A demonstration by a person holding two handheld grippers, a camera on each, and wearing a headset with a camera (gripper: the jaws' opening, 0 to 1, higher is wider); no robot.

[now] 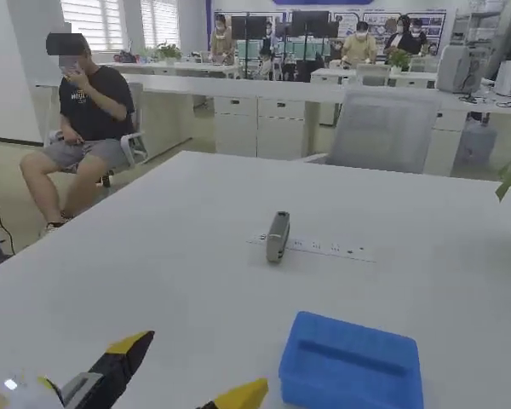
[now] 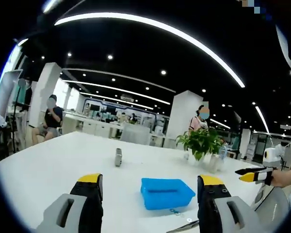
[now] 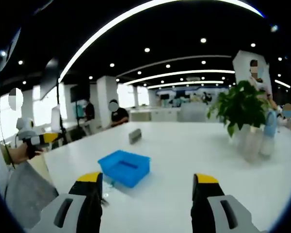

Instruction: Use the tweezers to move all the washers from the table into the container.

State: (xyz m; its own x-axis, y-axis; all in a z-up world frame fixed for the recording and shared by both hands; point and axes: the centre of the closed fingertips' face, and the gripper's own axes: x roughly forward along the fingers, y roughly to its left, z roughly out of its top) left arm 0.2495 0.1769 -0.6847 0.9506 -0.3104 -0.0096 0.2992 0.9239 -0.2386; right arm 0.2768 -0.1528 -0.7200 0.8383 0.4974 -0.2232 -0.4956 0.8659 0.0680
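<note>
Shallow rectangular blue plastic container [image 1: 349,362] sits toward the near edge of the smooth white tabletop [image 1: 153,256]. The left gripper [image 2: 151,179] and right gripper [image 3: 147,177] both have jaws spread wide, holding nothing. The left gripper view catches tiny ring washers [image 2: 173,210] just beside the container, plus what I think are slim silvery tweezers [image 2: 183,226].

The table [image 1: 170,256] has a smooth white top, matt with a faint sheen under the ceiling lights. The container [image 1: 351,362] is blue plastic, smooth and dull. The left gripper [image 2: 152,178] and right gripper [image 3: 148,177] both have matt black plastic jaws with yellow tips and grey, smooth-moulded bodies. The washers [image 2: 174,211] are small and glint like bare metal, and the tweezers [image 2: 184,226] are thin shiny metal. The block [image 1: 278,236] has a dull grey, satin finish. The chair [image 1: 383,128] back looks like grey woven cloth.
</note>
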